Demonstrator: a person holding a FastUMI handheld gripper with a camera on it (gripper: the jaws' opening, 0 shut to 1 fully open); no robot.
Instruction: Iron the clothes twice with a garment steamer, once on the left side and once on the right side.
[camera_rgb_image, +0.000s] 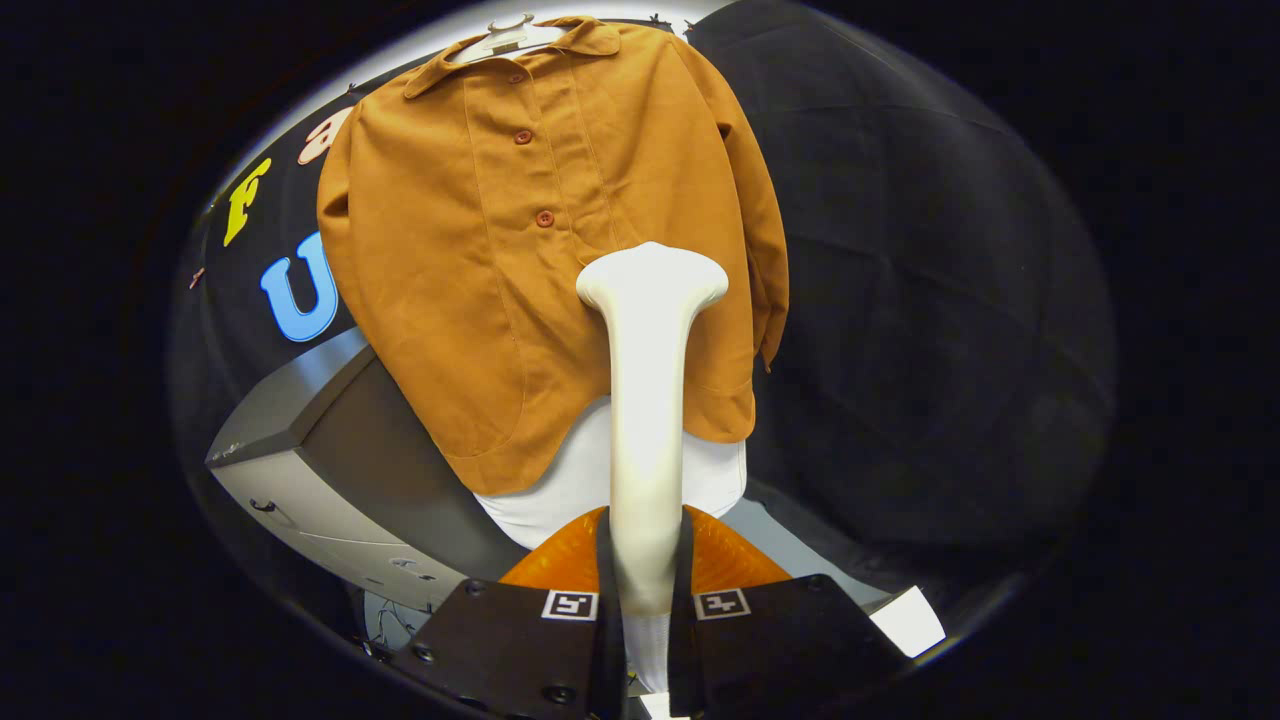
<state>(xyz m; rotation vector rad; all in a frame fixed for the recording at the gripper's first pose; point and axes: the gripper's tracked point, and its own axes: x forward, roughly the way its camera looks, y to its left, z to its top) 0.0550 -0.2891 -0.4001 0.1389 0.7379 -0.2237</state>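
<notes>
A brown button-up shirt hangs on a white hanger over a white garment, beyond my fingers. My gripper is shut on the handle of a white garment steamer. The steamer stands up between the fingers, and its flared head lies against the right half of the shirt front, level with the lower buttons. The shirt's hem curves down just left of the steamer handle.
A grey cabinet with a dark top stands to the left, below the shirt. Black cloth covers the wall to the right. A small white block lies low on the right beside my fingers.
</notes>
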